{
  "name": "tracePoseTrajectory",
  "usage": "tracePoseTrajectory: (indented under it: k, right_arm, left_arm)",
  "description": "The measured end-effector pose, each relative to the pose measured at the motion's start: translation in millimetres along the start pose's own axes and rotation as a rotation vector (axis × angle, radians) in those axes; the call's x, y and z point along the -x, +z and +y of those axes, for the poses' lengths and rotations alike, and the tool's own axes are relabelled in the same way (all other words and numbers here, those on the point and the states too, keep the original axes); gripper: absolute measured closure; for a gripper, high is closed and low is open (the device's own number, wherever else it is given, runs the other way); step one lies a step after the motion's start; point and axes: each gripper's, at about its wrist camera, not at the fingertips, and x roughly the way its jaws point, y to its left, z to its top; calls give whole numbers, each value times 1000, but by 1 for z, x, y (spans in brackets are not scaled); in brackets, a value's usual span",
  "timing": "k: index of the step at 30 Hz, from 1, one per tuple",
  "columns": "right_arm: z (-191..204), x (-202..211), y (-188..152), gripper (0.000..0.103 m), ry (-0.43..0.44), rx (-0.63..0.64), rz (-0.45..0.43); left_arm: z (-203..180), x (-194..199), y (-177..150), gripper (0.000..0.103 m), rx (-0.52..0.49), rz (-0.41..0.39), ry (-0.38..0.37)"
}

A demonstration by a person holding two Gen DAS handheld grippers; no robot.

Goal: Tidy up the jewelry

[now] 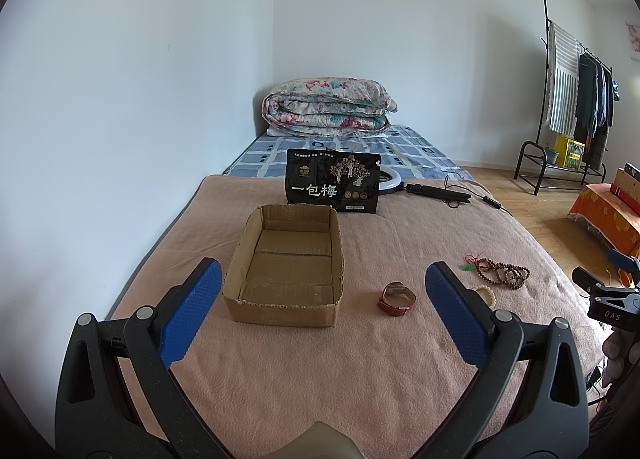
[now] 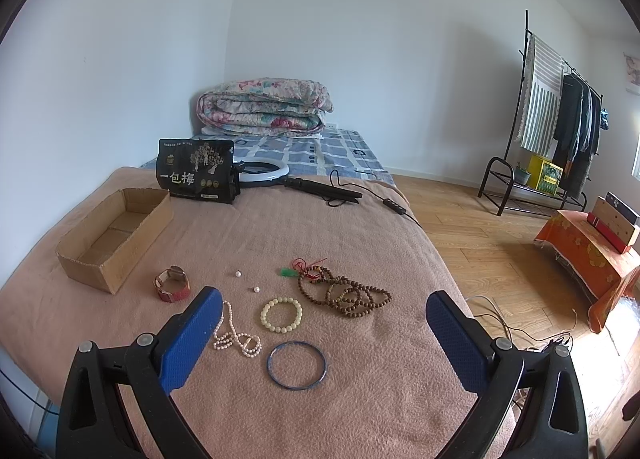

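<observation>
An empty cardboard box (image 1: pixel 286 259) (image 2: pixel 114 237) sits on the pink blanket. Beside it lies a red-strap watch (image 1: pixel 396 299) (image 2: pixel 172 283). In the right wrist view I see a brown bead necklace (image 2: pixel 346 293), a cream bead bracelet (image 2: pixel 281 315), a pearl string (image 2: pixel 236 335), a blue bangle (image 2: pixel 296 365), two loose pearls (image 2: pixel 238 273) and a green charm on red cord (image 2: pixel 294 269). My left gripper (image 1: pixel 324 283) hovers open in front of the box. My right gripper (image 2: pixel 324 313) hovers open above the jewelry, holding nothing.
A black snack bag (image 1: pixel 333 185) stands behind the box. A ring light with cable (image 2: pixel 266 171) lies beyond it. A folded floral quilt (image 1: pixel 328 107) rests at the bed's far end. Right of the bed are wood floor, a clothes rack (image 2: pixel 560 127) and an orange-covered stand (image 2: pixel 592 259).
</observation>
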Motion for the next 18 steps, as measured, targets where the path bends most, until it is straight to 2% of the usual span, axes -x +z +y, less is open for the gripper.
tracePoseTrajectory:
  k: [14,18]
  right_arm:
    - [-1,-2,-5,0,0,0,5]
    - [-2,-4,-7,0,-1,-2,9]
  left_arm:
    - [-7,-3,-4,0,0,5,-5]
    - [-11,-3,6,0,-3,8,-7]
